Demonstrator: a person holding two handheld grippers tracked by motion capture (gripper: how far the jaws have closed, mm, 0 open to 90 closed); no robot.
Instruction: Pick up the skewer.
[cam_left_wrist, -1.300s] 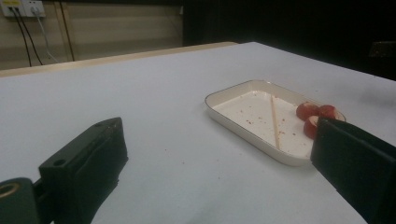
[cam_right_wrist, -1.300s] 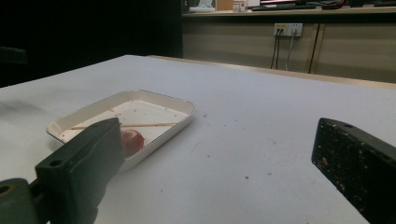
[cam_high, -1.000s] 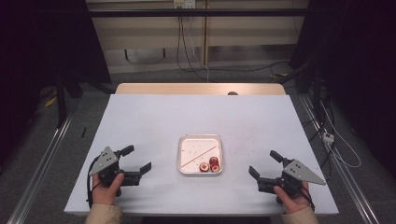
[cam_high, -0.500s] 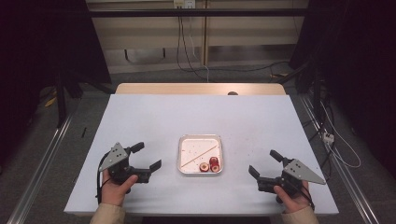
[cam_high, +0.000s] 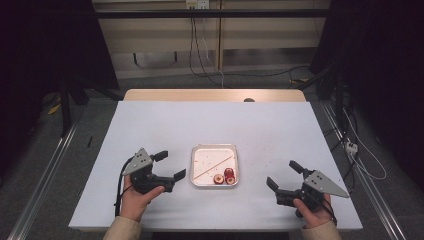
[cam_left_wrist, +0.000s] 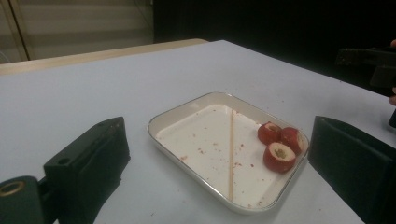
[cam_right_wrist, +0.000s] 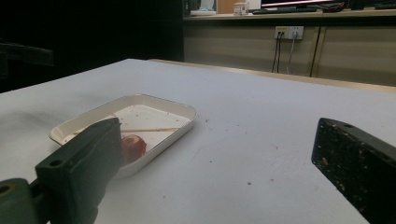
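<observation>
Red fruit pieces (cam_high: 224, 177) and a thin stick (cam_high: 214, 167) are sitting in the white tray (cam_high: 214, 149), just right of the left gripper (cam_high: 170, 165), whose jaws are gaping wide; the right gripper (cam_high: 284, 175) is hanging back, also spread open

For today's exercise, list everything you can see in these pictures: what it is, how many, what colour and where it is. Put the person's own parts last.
Table: one, white top, centre of the room.
Tray: one, white, shallow, near edge of the table between the two tongs.
Fruit pieces: three, red, clustered in one corner of the tray.
Skewer: one, pale wood, lying flat in the tray.
Crumbs: many, reddish, on the table beside the tray.
Left tongs: black, open, left of the tray.
Right tongs: black, open, right of the tray.
</observation>
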